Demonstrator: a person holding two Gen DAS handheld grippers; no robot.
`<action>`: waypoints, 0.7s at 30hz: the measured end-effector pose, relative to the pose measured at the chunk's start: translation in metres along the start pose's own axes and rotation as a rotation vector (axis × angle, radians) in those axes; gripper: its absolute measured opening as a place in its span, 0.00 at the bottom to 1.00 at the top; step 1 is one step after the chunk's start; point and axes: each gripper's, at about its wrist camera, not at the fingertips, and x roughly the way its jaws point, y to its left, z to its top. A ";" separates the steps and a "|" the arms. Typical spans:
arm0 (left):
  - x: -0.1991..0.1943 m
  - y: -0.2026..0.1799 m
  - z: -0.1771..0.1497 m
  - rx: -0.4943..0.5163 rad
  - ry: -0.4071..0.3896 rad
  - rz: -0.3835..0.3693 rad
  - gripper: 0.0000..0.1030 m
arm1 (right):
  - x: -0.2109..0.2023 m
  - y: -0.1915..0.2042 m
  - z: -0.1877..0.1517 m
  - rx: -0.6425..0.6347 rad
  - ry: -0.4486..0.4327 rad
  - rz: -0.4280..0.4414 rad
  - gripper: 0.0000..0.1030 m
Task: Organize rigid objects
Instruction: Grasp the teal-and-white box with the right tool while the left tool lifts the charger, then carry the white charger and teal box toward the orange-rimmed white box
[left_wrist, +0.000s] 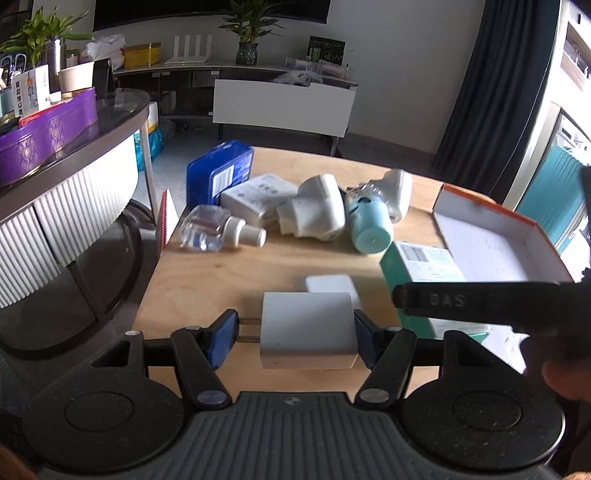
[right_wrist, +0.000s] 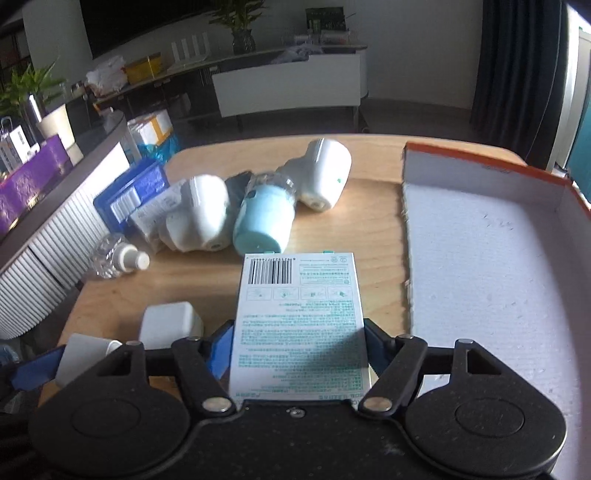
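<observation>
— What's on your bench (right_wrist: 332, 236)?

— Pale wood, cluttered at the back. My left gripper (left_wrist: 293, 338) is closed on a white charger (left_wrist: 308, 328), prongs against the left pad. My right gripper (right_wrist: 299, 350) clamps a green-printed box (right_wrist: 299, 317) beside the orange-rimmed tray (right_wrist: 480, 266).

— The room?

— Dark curtain (left_wrist: 491, 85), TV stand (left_wrist: 236, 68), potted plant (left_wrist: 246, 33).

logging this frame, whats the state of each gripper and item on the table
left gripper: shut on charger
charger: held, prongs to the left
right gripper: shut on teal box
teal box: held, barcode side up
tray: open, nothing in it
clear bottle: on its side, capped
blue bottle: on its side
</observation>
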 end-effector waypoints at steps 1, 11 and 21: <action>-0.001 -0.002 0.002 -0.003 -0.005 -0.005 0.64 | -0.006 -0.002 0.002 -0.006 -0.018 -0.006 0.82; -0.003 -0.032 0.025 0.039 -0.026 -0.048 0.64 | -0.058 -0.048 0.016 -0.006 -0.112 -0.045 0.82; -0.001 -0.078 0.040 0.103 -0.023 -0.110 0.64 | -0.090 -0.102 0.018 0.056 -0.160 -0.100 0.82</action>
